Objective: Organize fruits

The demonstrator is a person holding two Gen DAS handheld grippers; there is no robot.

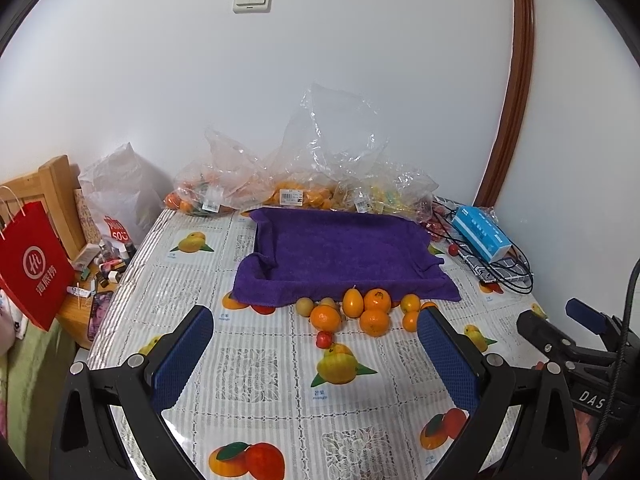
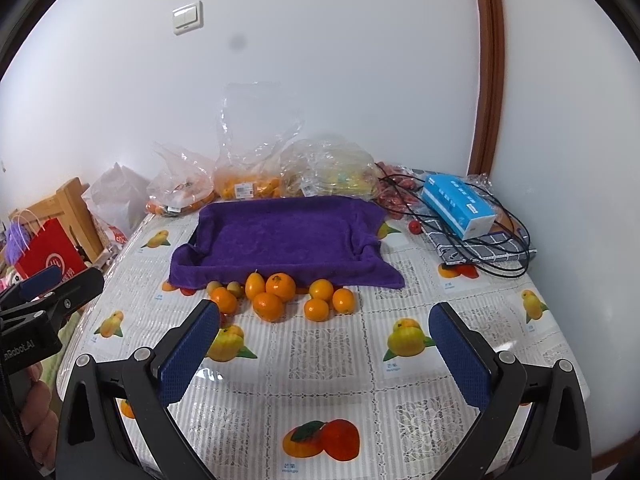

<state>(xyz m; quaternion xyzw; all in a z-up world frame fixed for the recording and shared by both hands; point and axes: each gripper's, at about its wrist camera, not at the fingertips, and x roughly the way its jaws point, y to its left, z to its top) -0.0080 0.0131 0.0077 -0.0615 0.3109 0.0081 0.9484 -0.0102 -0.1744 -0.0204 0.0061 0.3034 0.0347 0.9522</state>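
Before fuzzy purple towel point(image 2: 280, 236), round glossy oranges point(image 2: 269, 306)

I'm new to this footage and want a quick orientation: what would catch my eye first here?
The purple towel draped over a tray mid-table stands out most, with nothing on it. Right against its near edge sits a cluster of oranges and a small red fruit on the fruit-print tablecloth. Behind the towel, clear bags of more fruit line the wall, while both claws, left and right, hover open near the table's front.
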